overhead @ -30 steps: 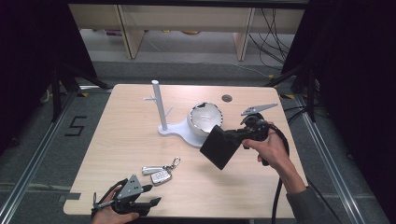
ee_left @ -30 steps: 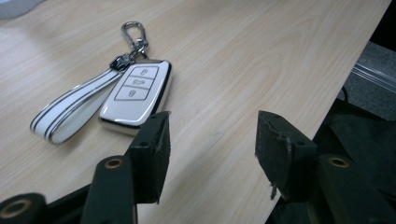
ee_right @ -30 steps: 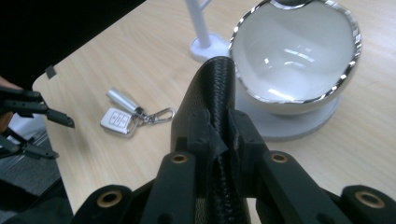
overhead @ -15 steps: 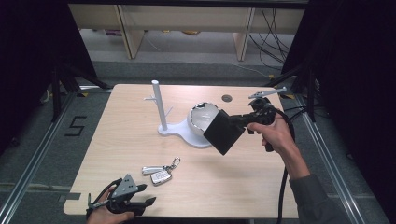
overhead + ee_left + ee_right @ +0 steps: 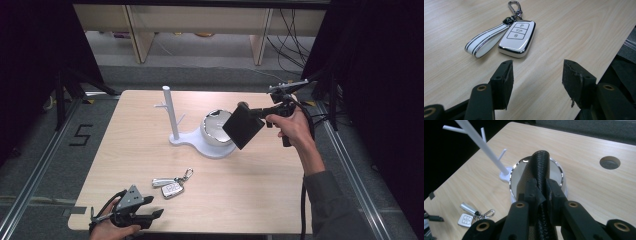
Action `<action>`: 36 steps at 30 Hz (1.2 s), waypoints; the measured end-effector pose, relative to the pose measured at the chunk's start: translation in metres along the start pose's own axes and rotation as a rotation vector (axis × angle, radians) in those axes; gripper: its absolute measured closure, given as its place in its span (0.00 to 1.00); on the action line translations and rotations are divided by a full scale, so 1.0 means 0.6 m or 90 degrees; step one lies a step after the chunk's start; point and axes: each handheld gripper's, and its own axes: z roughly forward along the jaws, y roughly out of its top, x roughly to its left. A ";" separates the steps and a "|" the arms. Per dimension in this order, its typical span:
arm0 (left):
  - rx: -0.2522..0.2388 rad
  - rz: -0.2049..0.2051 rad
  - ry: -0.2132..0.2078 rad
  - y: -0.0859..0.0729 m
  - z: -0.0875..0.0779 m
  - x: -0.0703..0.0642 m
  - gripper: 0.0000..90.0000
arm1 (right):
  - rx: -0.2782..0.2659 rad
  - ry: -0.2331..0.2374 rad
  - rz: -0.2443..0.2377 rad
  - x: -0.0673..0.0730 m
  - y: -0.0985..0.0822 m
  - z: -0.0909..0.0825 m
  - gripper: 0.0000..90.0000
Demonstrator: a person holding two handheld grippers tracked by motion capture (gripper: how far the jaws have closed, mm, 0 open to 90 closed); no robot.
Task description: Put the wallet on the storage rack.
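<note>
Presently: my right gripper (image 5: 257, 114) pinches black woven wallet (image 5: 243, 126) by edge, aloft at bowl's (image 5: 216, 127) 3 o'clock; judged light, floppy, grippy. My left gripper (image 5: 537, 75) spread, empty, key fob (image 5: 517, 37) at 12.

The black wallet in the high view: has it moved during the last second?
Yes. The black wallet, held by the right gripper, has shifted toward the table's far edge, across the silver bowl.
</note>
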 end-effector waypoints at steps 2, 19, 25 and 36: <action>0.000 -0.004 -0.003 0.000 0.002 -0.001 0.47 | -0.001 -0.003 0.016 -0.005 0.006 0.006 0.90; -0.001 -0.009 -0.010 -0.001 0.003 -0.003 0.45 | -0.002 -0.053 0.063 -0.038 0.038 0.078 0.90; 0.001 -0.007 -0.009 0.000 0.002 -0.005 0.44 | -0.006 -0.049 0.088 -0.044 0.043 0.096 0.90; 0.002 -0.008 -0.010 -0.001 0.005 -0.004 0.43 | 0.003 -0.056 0.099 -0.038 0.039 0.126 0.90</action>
